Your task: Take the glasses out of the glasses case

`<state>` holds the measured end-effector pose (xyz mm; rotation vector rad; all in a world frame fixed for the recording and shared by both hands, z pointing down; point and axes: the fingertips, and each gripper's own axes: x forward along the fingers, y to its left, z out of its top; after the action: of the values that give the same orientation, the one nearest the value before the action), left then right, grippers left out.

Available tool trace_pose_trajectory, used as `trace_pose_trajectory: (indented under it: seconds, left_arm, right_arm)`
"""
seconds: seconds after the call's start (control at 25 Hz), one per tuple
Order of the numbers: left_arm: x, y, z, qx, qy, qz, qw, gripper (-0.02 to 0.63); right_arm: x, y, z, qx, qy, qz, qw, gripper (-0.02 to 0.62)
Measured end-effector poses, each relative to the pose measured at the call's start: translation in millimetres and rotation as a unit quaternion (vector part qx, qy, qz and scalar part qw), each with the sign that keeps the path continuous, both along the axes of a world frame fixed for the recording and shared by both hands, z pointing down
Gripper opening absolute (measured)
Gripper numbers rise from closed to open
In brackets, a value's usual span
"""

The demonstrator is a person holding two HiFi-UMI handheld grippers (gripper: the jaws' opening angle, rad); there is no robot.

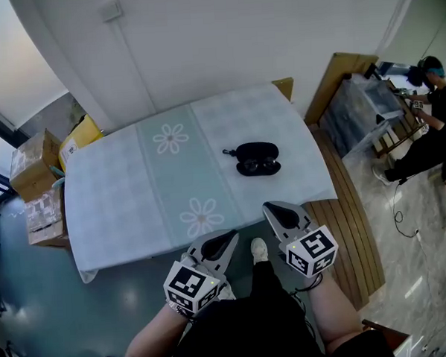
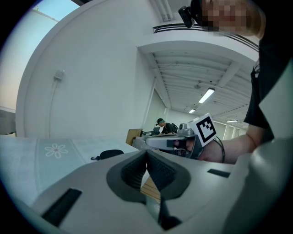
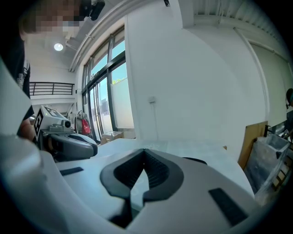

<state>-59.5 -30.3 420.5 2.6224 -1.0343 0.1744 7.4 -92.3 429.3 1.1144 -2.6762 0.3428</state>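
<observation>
Right tongs (image 1: 271,207): tips together, empty; the nearer pair.
Left tongs (image 1: 227,236): tips together, empty; farther back.
Glasses case (image 1: 258,159): on the tabletop (image 1: 112,195), ahead of both, long axis left-right; glasses (image 1: 257,165) seemingly inside.

— What stands on the pale checked daisy-print tablecloth (image 1: 134,193)?
— The open black oval glasses case (image 1: 257,159), right of centre, with bare cloth all round it.
— And beside the table?
— Left, brown cardboard boxes (image 1: 34,180); right, a slatted wooden platform (image 1: 352,227).
</observation>
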Motion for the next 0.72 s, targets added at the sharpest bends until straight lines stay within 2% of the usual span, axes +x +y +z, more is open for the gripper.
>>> trace_pose_trajectory:
  seconds: [0.72]
  left_arm:
    - [50, -57, 31, -0.024, -0.012, -0.002, 0.9996, 0.029]
  right_arm:
    - [30, -83, 51, -0.043, 0.034, -0.046, 0.997, 0.023]
